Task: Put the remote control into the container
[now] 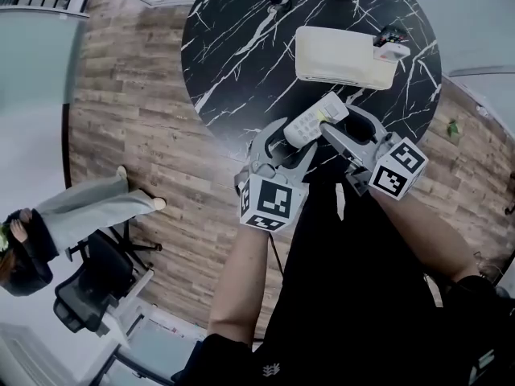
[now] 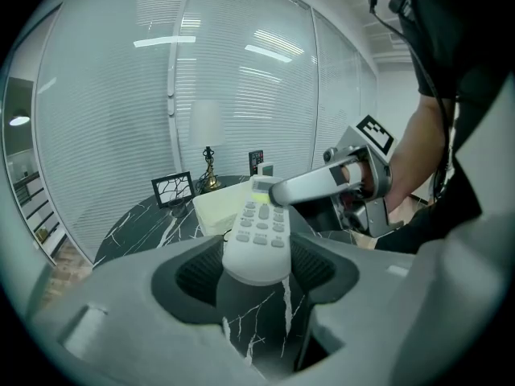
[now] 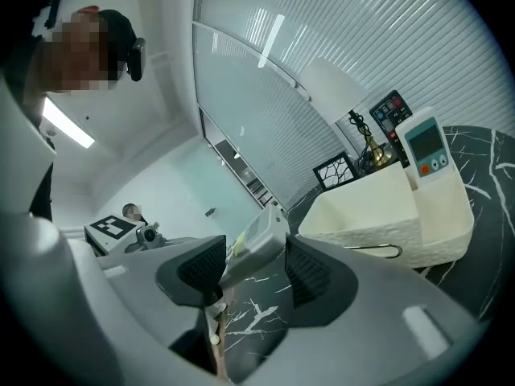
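— Grip first: which tongs have the remote control [image 1: 315, 119]?
— The left tongs [image 1: 291, 141]. Their pads press both sides of its near end; they stand wide only because the body is wide. The right tongs [image 1: 344, 129] are spread around the far end, a gap showing on each side of it, so they carry nothing.
— Where does that leave it?
— Off the bench [image 1: 241, 47], I judge, over the near edge, between the two tongs: straight out ahead of the left pair, crossways in front of the right pair.
— And its long axis?
— Along the line the left tongs point, button face up, far end aimed at the container [image 1: 331, 79]. That stands ahead of both tongs, beyond the far end and well apart from it. Right tongs are nearer to it, but the hold is with the left.
— Anything in the container?
— A white handset [image 1: 392, 52] upright in its end compartment, a dark handset [image 1: 391, 34] behind it; the larger compartment, dead ahead of the left tongs, looks bare.
— Hand pose?
— Both forearms reach forward side by side. Left tongs tip gently downward; right tongs lie nearly level and rolled, set across the remote's tip from the right.
— Next move, then?
— Probably forward along that axis, left hand carrying.
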Demonstrator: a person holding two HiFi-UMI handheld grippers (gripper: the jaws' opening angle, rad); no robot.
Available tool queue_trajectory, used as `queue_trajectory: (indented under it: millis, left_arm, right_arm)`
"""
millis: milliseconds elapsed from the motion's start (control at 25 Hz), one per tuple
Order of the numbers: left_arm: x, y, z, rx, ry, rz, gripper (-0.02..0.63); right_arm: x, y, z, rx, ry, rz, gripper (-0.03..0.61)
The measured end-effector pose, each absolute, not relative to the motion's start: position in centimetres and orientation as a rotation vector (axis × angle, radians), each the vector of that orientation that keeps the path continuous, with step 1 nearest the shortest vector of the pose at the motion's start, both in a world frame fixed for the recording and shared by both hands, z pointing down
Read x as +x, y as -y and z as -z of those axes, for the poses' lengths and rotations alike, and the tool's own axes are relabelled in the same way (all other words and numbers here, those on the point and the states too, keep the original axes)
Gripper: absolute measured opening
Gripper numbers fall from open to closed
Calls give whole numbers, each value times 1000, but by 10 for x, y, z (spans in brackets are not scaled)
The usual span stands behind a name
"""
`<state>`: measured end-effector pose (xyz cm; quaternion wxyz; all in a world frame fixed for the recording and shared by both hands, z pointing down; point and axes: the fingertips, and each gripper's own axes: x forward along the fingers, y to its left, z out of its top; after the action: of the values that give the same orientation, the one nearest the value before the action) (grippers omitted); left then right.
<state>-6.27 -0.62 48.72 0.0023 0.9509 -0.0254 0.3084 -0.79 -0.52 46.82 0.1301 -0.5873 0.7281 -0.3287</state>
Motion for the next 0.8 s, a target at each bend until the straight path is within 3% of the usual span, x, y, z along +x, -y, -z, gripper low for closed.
queue_trajectory:
  millis: [800]
  left_arm:
    - [-50,12,-478,2945,133,-851,255]
  right_arm:
    - [-13,36,-398,-1633,-2169,708,106]
